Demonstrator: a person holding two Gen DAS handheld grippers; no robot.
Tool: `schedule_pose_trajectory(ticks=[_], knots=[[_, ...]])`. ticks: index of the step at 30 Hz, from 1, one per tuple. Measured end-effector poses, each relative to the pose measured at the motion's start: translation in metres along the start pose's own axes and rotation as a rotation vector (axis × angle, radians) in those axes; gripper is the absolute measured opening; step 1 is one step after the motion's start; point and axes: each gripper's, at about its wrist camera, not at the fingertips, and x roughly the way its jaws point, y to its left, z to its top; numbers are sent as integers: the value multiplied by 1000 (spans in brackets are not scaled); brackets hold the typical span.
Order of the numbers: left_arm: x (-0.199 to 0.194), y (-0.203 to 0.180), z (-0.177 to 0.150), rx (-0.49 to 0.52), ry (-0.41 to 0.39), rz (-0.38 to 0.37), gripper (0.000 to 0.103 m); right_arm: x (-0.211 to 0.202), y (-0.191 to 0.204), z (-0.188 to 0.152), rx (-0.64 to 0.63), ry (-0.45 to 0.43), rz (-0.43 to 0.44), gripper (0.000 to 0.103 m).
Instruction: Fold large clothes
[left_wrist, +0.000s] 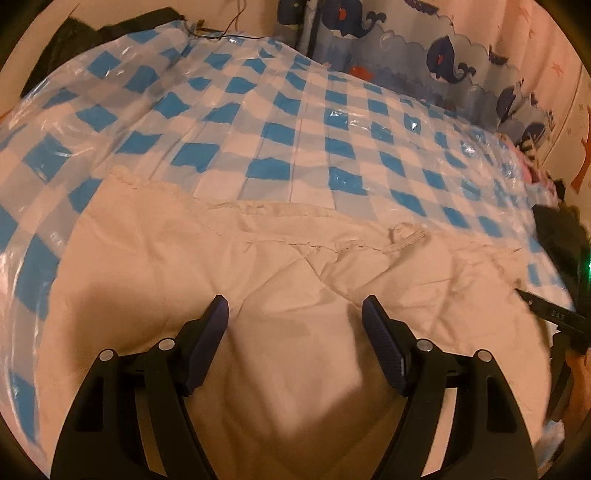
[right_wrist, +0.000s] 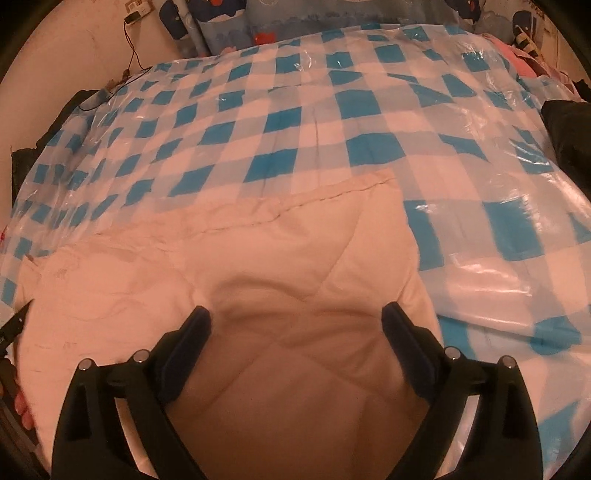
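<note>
On the checked sheet (left_wrist: 295, 122) lay a cream garment (left_wrist: 258, 266), partly folded. Left gripper (left_wrist: 295, 306) and right gripper (right_wrist: 295, 314) hung over it, fingers spread wide, grasping nothing. Whale curtain (left_wrist: 406, 44) behind.

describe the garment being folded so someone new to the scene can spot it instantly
Start from the blue-and-white checked plastic sheet that covers the whole bed. On its near side, under both open grippers, lies the cream quilted garment. It is the only plain, matte, stitched fabric there; everything around it is glossy and checked.
</note>
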Motion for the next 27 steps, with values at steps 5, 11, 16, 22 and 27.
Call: schedule_pose_trajectory(ticks=[5,11,16,22,27], knots=[[-77,42,-25,-146,-62,-113,71,-79,52,-23,-113,-134,89,90],[-142,131,-92,-440,-50,-211,75,-125,159,-110,-468,-129,210,90],[-148,161,-135,-565,14,-249,75,-123,232,-187,-750,-101,216,91],[-127,156,-163,-671,82,-357,75,-99,283,-232,-1082,-144,28,96],[-108,156,-178,-782,108,-436,75,-71,279,-198,-998,-123,-49,96]])
